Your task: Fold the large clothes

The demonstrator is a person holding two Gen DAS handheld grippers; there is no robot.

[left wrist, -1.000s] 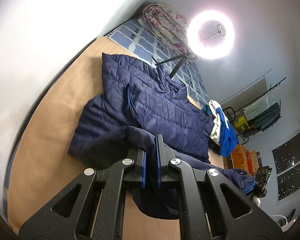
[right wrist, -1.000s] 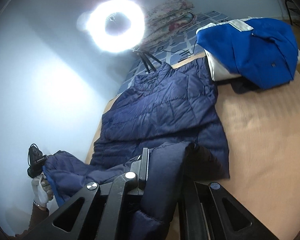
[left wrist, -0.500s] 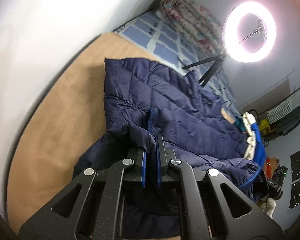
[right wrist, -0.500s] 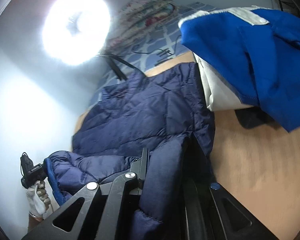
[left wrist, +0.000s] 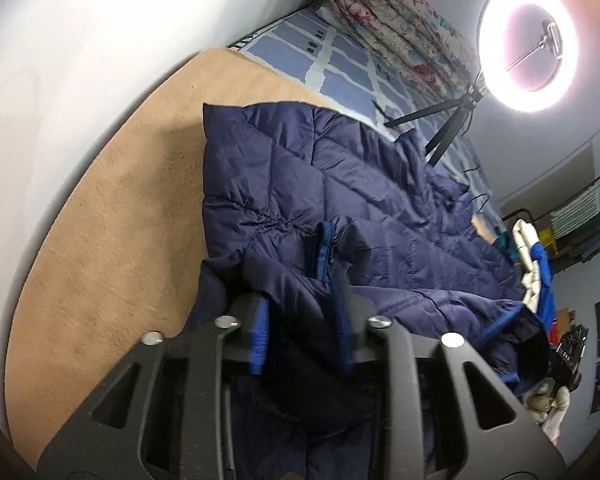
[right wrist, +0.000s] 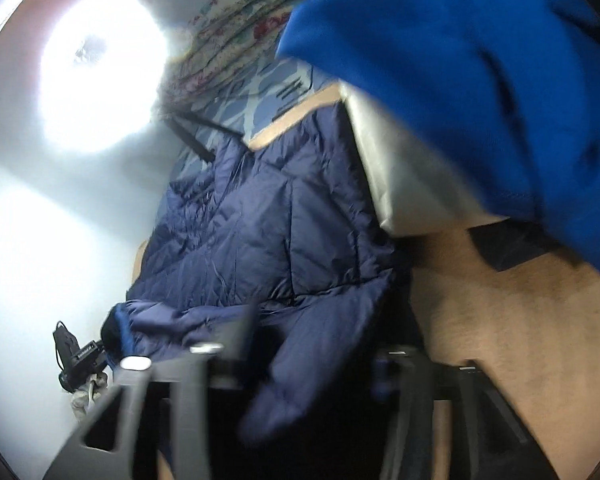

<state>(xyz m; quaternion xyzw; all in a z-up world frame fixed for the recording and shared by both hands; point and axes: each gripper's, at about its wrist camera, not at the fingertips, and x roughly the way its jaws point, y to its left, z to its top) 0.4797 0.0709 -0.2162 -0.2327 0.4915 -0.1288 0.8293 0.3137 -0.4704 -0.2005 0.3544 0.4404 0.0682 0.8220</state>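
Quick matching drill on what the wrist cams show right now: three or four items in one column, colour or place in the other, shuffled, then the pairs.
Things:
1. quilted jacket
2. ring light
3. floral quilt
4. bed cover

Descriptions:
A. tan, under the spread garment
B. navy, spread flat
C. glowing, on a tripod
D. rolled up by the wall

Pairs: 1-B, 2-C, 3-D, 4-A

Jacket (left wrist: 340, 184) lies spread on the mat (left wrist: 112, 216), one edge folded over near the cameras. Behind it sits the tripod lamp (left wrist: 528, 44), a rolled quilt (left wrist: 396, 28) further back. A folded garment (right wrist: 480, 92) rests just beside the jacket, on the right.
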